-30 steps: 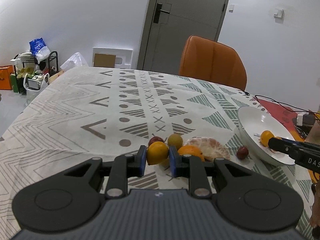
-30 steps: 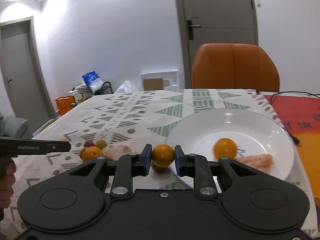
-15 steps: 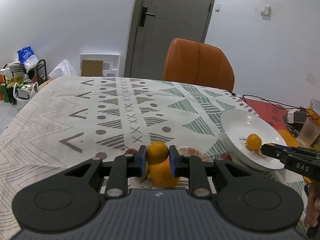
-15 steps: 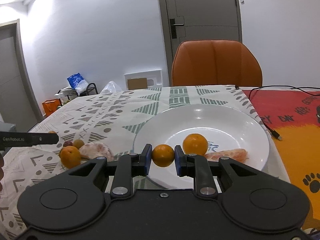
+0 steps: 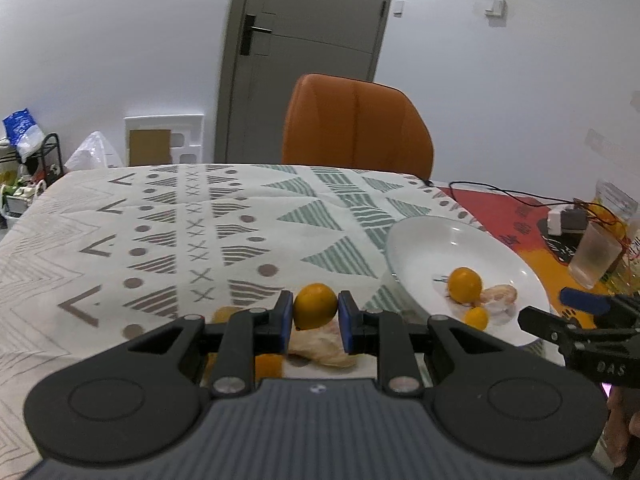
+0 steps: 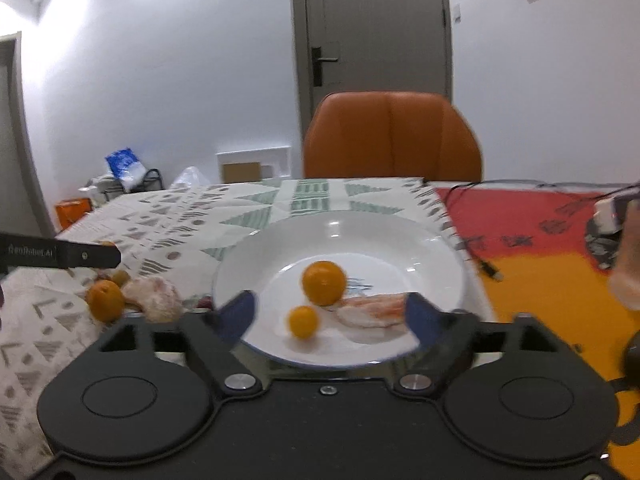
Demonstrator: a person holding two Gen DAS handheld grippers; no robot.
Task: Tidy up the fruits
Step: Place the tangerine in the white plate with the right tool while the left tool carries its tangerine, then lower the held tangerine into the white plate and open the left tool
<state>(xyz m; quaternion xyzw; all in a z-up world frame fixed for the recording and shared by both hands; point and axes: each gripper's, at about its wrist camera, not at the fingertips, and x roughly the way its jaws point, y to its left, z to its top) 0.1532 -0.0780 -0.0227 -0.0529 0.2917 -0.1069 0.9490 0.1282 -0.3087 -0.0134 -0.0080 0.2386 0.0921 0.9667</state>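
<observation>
Left wrist view: the left gripper is closed on a small yellow-orange citrus fruit, pinched between its two blue pads and held clear above the patterned tablecloth. Directly below the held fruit lie a peeled citrus and an orange, both partly hidden by the gripper body, near the table's front edge. Toward the right side of the table stands a white plate holding a larger orange fruit, a smaller orange fruit and some peeled segments. The right gripper enters from the right edge of this view, its tip at the plate's near rim. Beyond the plate, a translucent cup stands on a red-and-orange mat.

Right wrist view: the right gripper has its jaws spread wide and holds nothing; both blue pads are motion-blurred, framing the near part of the white plate. On the plate rest the larger orange fruit, the smaller orange fruit just in front of it, and the peeled segments beside them. Left of the plate, on the tablecloth, lie the orange, the peeled citrus and a small greenish fruit. An orange chair stands at the table's far edge, before a grey door.
</observation>
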